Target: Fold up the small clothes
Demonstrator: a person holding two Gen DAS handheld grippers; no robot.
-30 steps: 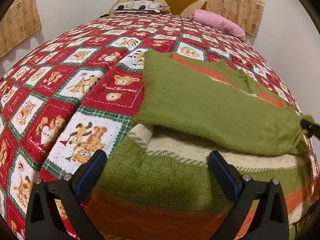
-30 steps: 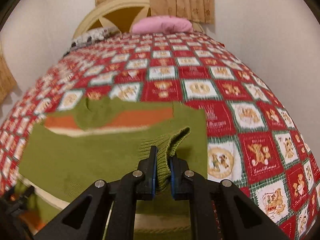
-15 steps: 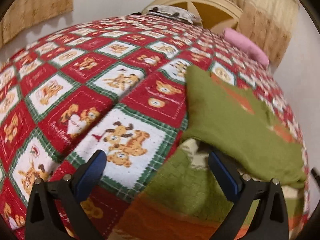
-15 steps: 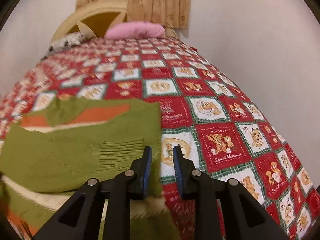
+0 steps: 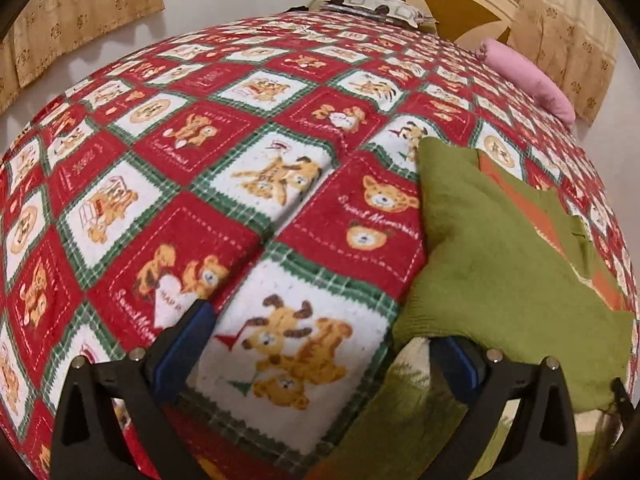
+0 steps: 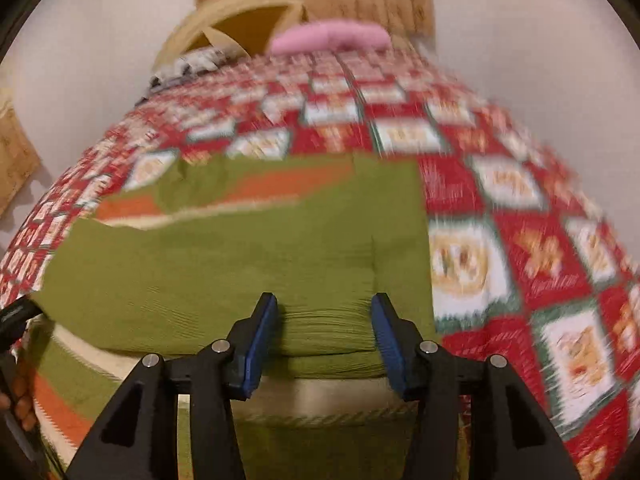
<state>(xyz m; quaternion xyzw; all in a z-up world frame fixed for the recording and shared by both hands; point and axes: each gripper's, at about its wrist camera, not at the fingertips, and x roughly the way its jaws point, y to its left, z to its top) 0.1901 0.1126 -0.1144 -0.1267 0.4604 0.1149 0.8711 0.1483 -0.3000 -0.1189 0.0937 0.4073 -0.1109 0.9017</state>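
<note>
A green knit sweater [image 5: 500,264] with orange and cream stripes lies on the bed, its sleeves folded across the body. In the right wrist view the sweater [image 6: 248,256] fills the middle. My right gripper [image 6: 324,336] hovers over the folded sleeve's ribbed cuff [image 6: 328,320]; its jaws are opening and the pads do not press the cloth. My left gripper [image 5: 320,350] is wide open over the quilt, with its right finger [image 5: 460,364] at the sweater's left edge and nothing gripped.
The red, white and green teddy-bear quilt [image 5: 192,184] covers the bed. A pink pillow [image 5: 528,76] and a patterned pillow [image 5: 368,2] lie by the headboard [image 6: 236,20]. Walls stand close on both sides. A hand [image 6: 16,396] shows at the lower left.
My right gripper let go of the sleeve cuff, which now lies flat on the sweater, and its jaws spread. My left gripper slid left off the sweater onto the quilt.
</note>
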